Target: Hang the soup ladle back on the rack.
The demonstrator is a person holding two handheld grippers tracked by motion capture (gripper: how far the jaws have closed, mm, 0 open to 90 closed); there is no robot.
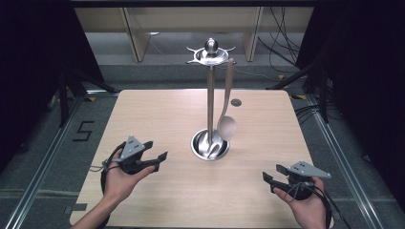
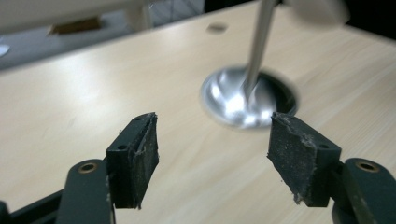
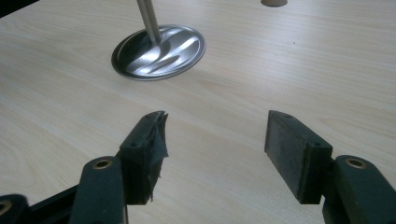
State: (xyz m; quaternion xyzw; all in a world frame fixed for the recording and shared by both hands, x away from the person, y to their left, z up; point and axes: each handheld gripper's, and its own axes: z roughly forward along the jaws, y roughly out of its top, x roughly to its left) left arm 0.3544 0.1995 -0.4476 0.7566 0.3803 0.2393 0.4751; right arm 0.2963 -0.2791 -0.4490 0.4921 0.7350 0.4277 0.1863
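Observation:
A steel utensil stand [image 1: 210,95] rises from a round dished base [image 1: 209,146] at the table's middle. A wooden spoon [image 1: 227,112] hangs from its top ring [image 1: 210,56], bowl down beside the pole. My left gripper [image 1: 157,151] is held open to the left of the base, with nothing between its jaws. My right gripper [image 1: 274,173] is open near the front right, also holding nothing. The left gripper view shows the base [image 2: 247,95] and pole [image 2: 257,44] just beyond the open pads [image 2: 299,158]. In the right gripper view the base [image 3: 159,51] lies farther off, ahead of the open gripper [image 3: 215,154].
The light wooden table [image 1: 157,191] has a small round cable hole [image 1: 235,102] behind the stand. Black curtains flank both sides. Wooden furniture legs and loose cables [image 1: 282,52] are on the floor beyond the far edge.

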